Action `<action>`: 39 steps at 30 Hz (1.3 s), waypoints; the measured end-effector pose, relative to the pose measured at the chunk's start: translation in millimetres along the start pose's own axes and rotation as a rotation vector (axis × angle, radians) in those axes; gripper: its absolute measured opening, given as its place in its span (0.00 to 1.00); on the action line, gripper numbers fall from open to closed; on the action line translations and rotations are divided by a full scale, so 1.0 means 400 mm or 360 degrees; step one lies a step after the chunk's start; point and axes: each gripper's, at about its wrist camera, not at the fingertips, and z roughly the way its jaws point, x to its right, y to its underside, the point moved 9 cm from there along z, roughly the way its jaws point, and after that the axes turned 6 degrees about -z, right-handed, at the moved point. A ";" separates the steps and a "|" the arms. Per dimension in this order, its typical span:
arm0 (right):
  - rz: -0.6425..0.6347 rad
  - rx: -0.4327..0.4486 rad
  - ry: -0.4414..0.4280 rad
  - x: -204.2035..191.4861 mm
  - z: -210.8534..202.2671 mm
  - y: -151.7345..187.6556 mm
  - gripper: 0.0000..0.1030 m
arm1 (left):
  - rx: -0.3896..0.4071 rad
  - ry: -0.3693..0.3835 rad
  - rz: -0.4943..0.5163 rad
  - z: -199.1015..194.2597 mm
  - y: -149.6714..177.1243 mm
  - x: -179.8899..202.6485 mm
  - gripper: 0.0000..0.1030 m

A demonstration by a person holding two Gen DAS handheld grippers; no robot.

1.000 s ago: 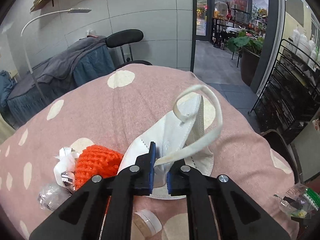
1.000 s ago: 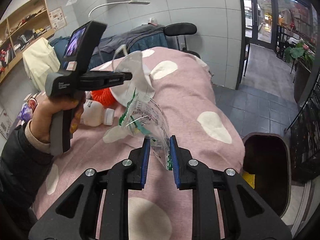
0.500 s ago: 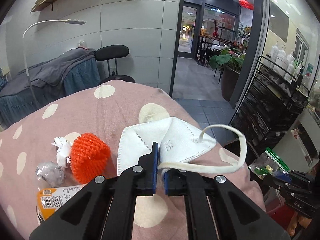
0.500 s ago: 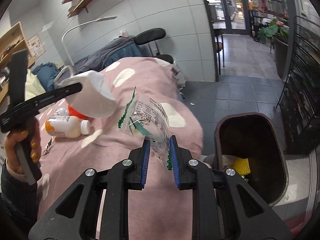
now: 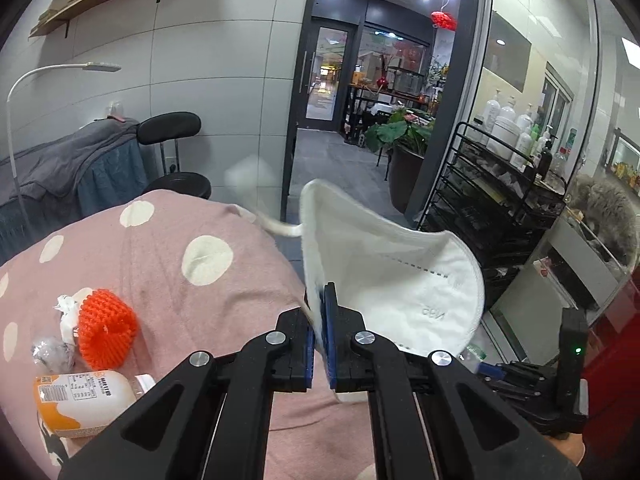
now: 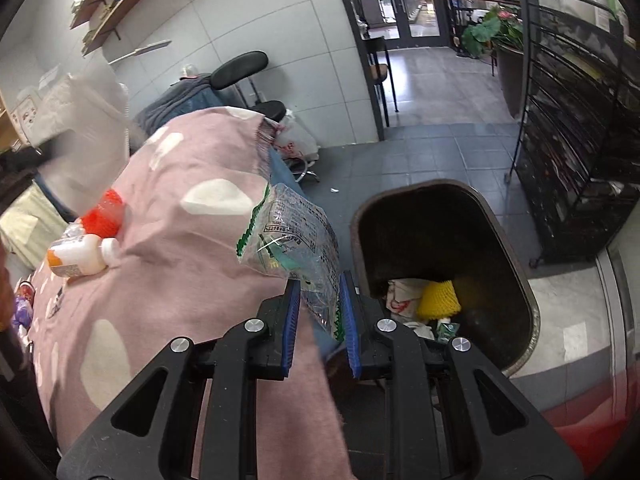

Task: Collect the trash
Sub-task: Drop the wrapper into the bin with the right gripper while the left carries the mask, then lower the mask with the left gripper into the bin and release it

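Left gripper [image 5: 319, 336] pinching the white mask [image 5: 384, 276] tight between its blue pads, jaws closed on the mask's edge. Holding the mask up in the air, past the end of the pink spotted bed [image 5: 160, 264]. Mask strap [image 5: 276, 226] trailing out to the left, blurry.

Right gripper [image 6: 320, 312] squeezing a clear plastic wrapper [image 6: 292, 248] with green print, jaws closed on its lower end. Wrapper sticking up and leaning to the left, hanging just beside the dark trash bin [image 6: 516, 264] on the floor. Sitting inside the bin: a yellow foam net [image 6: 438, 298] and some crumpled paper [image 6: 400, 296].

Lying on the bed: an orange foam net [image 5: 106, 328], a small white bottle [image 5: 80, 404] with an orange label, some crumpled white paper [image 5: 68, 312] touching the orange net, and a shiny crumpled ball [image 5: 50, 354] near it.
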 end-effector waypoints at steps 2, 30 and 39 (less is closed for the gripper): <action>0.0029 -0.0024 0.0019 0.032 0.015 0.013 0.21 | -0.0001 0.0034 0.0019 0.007 -0.005 0.034 0.05; 0.0306 -0.0287 0.0284 0.301 0.256 0.186 0.82 | -0.0252 0.0287 0.0173 0.181 0.077 0.318 0.05; 0.0291 -0.0248 0.0359 0.315 0.171 0.228 0.83 | -0.0420 0.0279 0.0277 0.276 0.164 0.391 0.05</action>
